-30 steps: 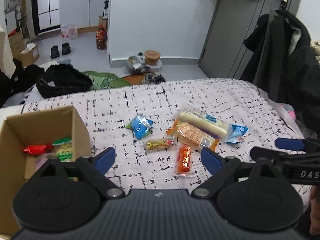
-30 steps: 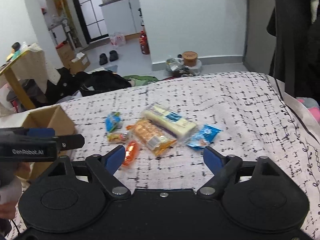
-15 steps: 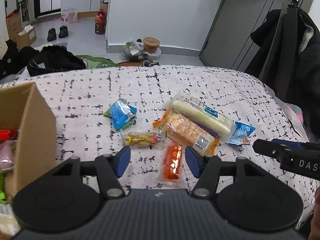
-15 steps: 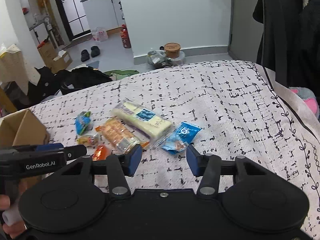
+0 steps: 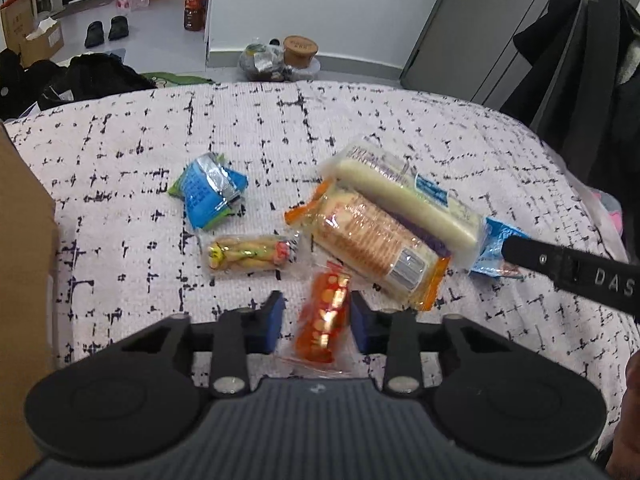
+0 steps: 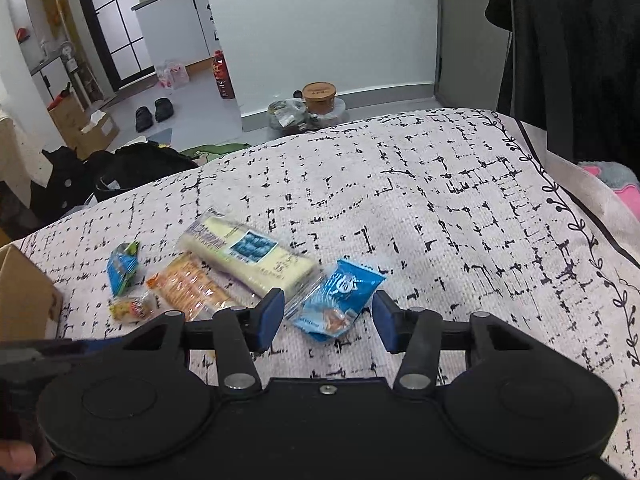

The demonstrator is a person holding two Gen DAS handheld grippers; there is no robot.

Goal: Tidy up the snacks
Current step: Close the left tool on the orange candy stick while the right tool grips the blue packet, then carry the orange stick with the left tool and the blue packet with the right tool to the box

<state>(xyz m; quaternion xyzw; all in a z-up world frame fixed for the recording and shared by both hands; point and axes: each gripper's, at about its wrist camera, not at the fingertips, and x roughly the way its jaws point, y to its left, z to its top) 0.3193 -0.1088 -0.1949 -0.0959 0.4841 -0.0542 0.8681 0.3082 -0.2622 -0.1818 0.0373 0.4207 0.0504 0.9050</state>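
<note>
Several snacks lie on the patterned bed cover (image 5: pixel 120 160). An orange-red packet (image 5: pixel 324 316) lies between the jaws of my left gripper (image 5: pixel 314 318), which are closing; the right pad is at its edge and the left pad stands off it. My right gripper (image 6: pixel 328 320) is open around a blue packet (image 6: pixel 340 296) with small gaps on both sides. Further off lie a cracker pack (image 5: pixel 372 240), a long white pack (image 5: pixel 404 196), a blue-green packet (image 5: pixel 208 192) and a small yellow packet (image 5: pixel 248 256). The cardboard box (image 5: pixel 24 240) stands at the left.
Dark coats (image 5: pixel 592 80) hang at the right of the bed. On the floor beyond the bed's far edge are a black bag (image 6: pixel 140 168), a lidded tub (image 5: pixel 300 46) and shoes (image 5: pixel 106 32). The cover's right half (image 6: pixel 480 220) is bare cloth.
Both grippers have come down and forward onto the snacks, and both pairs of jaws have narrowed. The orange-red packet now sits between the left jaws, the blue packet between the right ones.
</note>
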